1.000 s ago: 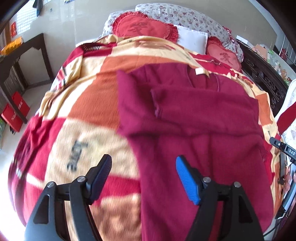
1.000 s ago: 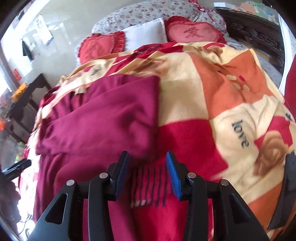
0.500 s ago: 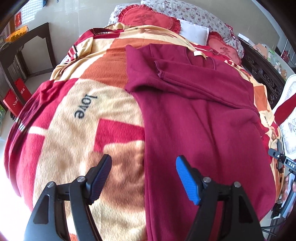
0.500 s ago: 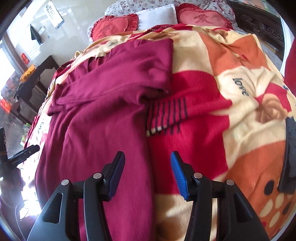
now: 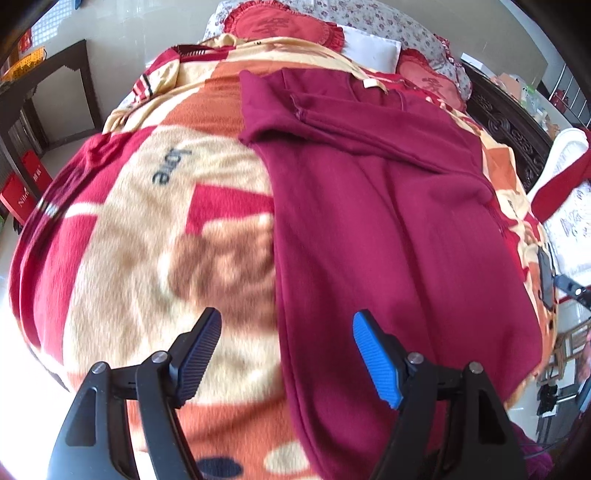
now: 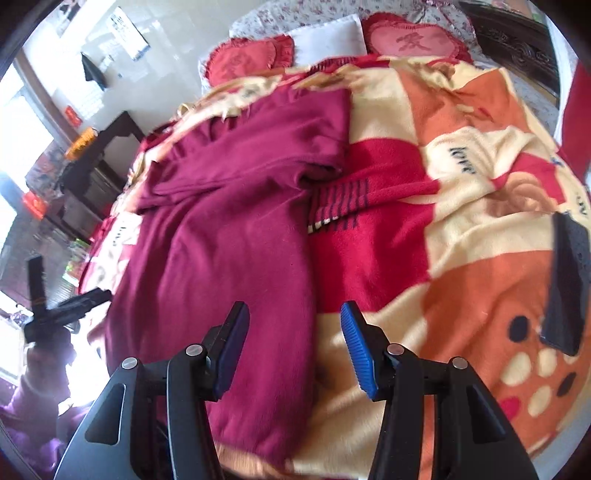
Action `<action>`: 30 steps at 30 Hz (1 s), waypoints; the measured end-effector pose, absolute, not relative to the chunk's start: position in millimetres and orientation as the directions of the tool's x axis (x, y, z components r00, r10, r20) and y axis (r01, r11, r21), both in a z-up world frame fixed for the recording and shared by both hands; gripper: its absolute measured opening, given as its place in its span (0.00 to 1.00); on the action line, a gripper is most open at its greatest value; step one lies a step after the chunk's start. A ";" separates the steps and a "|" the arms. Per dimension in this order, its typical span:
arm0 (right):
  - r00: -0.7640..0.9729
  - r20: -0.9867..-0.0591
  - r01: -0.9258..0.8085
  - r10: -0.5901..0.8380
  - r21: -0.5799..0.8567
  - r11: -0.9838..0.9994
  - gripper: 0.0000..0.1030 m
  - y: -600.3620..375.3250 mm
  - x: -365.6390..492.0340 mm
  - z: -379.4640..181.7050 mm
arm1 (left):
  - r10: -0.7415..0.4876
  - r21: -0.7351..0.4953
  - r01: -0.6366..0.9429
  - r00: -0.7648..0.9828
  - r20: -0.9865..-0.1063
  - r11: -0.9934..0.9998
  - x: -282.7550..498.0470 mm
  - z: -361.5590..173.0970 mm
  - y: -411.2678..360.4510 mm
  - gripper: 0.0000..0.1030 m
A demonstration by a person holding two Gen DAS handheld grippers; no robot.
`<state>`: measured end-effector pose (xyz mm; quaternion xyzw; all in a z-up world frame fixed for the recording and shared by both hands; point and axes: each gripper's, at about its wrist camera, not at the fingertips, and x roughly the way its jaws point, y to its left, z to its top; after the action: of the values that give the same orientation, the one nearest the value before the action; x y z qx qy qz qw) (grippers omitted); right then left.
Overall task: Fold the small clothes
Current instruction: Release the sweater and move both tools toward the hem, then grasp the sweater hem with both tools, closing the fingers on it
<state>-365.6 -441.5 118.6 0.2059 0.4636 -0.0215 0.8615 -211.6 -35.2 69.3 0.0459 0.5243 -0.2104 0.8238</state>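
Note:
A dark red sweater (image 5: 388, 206) lies flat on the bed, collar at the far end, both sleeves folded across its chest. It also shows in the right wrist view (image 6: 229, 229). My left gripper (image 5: 286, 354) is open and empty, above the sweater's left side edge near the hem. My right gripper (image 6: 293, 347) is open and empty, above the sweater's right side edge near the hem.
The bed carries a red, orange and cream blanket (image 5: 155, 229) with "love" printed on it. Heart-shaped red pillows (image 5: 284, 26) and a white pillow (image 5: 373, 48) lie at the head. A dark wooden table (image 5: 55, 74) stands left of the bed. A black phone (image 6: 567, 284) lies on the blanket at right.
Both grippers have drawn back from the sleeve area toward the sweater's hem. Both stay open and empty. The sweater has not moved.

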 end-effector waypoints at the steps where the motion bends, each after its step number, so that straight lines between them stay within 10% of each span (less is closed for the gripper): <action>1: 0.574 -0.806 0.222 0.144 0.323 0.920 0.33 -443.1 -374.7 127.0 | -0.302 -0.152 0.392 0.354 -0.885 0.907 -216.3 69.1 -32.0 0.76; 21: 0.527 -0.814 0.209 0.243 0.402 0.892 0.36 -414.9 -406.1 67.9 | -0.388 -0.289 0.383 0.212 -0.897 0.877 -275.9 45.8 -22.4 0.77; 27: 0.541 -0.794 0.147 0.277 0.414 0.899 0.31 -407.2 -404.1 67.4 | -0.390 -0.296 0.379 0.200 -0.899 0.877 -270.0 37.8 -32.9 0.61; 30: 0.552 -0.787 0.147 0.277 0.418 0.896 0.08 -405.6 -399.6 58.6 | -0.373 -0.274 0.383 0.212 -0.903 0.882 -269.3 38.4 -35.1 0.37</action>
<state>-399.6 -405.6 58.6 0.2246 0.4719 0.0380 0.8517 -269.3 -35.1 38.4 0.0045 0.5788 -0.2427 0.7785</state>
